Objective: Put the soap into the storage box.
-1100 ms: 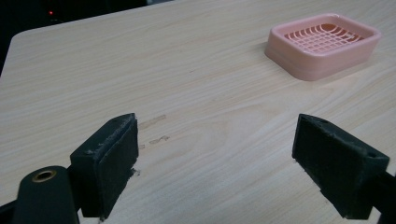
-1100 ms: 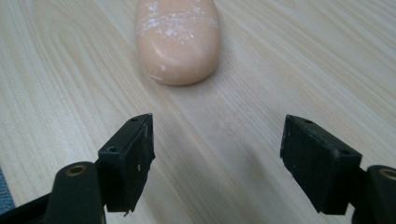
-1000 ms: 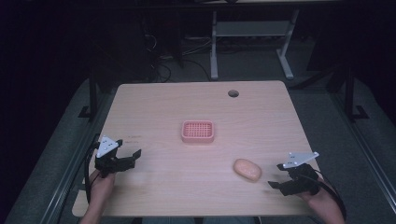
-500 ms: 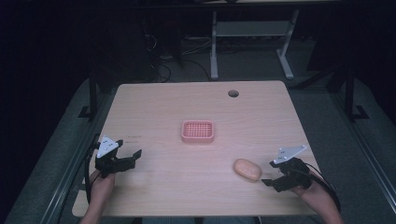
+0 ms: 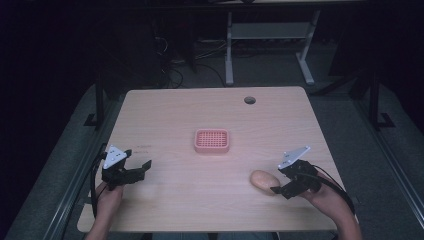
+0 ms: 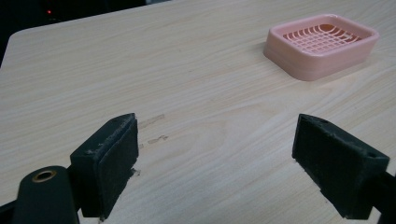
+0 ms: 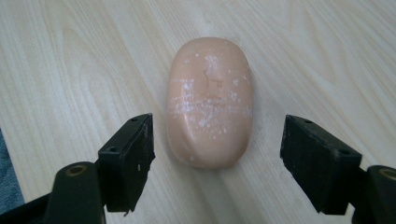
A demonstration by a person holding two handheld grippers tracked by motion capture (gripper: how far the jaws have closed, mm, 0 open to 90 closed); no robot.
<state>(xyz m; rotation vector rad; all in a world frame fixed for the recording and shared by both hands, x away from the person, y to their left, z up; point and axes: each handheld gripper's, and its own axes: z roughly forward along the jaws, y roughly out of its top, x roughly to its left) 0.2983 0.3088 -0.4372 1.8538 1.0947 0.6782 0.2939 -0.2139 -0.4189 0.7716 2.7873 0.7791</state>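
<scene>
Pale wooden tabletop carries an oval peach soap bar, framed by the right gripper, jaws apart. Hard and likely slippery, it is best pinched across its narrow middle. Left gripper is held spread, empty.

Peach soap bar flat on table

Both jaws spread wide: left hand-held gripper low near the left edge, right hand-held gripper tilted down.
</scene>
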